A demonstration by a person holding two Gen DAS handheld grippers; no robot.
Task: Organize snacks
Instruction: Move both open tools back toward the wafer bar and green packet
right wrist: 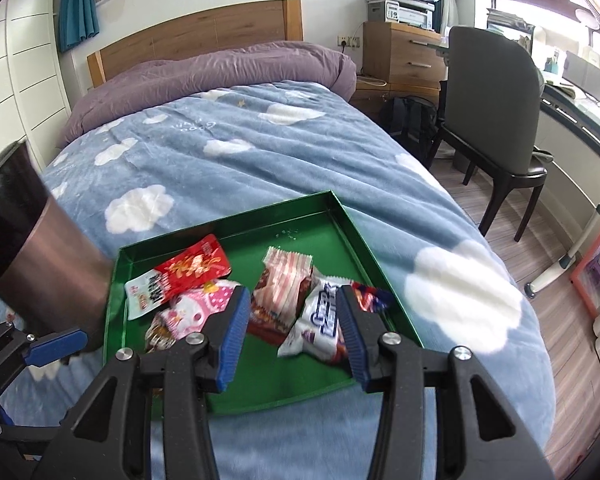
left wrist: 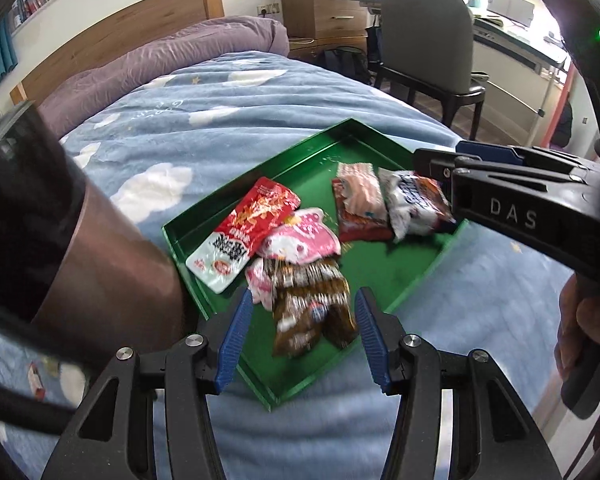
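Observation:
A green tray (left wrist: 332, 148) (right wrist: 236, 224) lies on the bed and holds several snack packets. My left gripper (left wrist: 302, 322) is open just above a brown packet (left wrist: 312, 308) at the tray's near edge. Beside it lie a pink packet (left wrist: 304, 236) (right wrist: 196, 308) and a red and white packet (left wrist: 244, 232) (right wrist: 180, 276). My right gripper (right wrist: 290, 322) is open over a white and blue packet (right wrist: 320, 320) (left wrist: 412, 200) and a striped pink packet (right wrist: 286, 280) (left wrist: 360, 196). It also shows from the side in the left wrist view (left wrist: 436, 160).
The bed has a blue cloud blanket (right wrist: 220, 140) and a purple duvet (right wrist: 220, 68) by the wooden headboard. A dark brown cylinder (right wrist: 40, 260) stands on the bed left of the tray. A grey chair (right wrist: 496, 120), desk and wooden drawers stand to the right.

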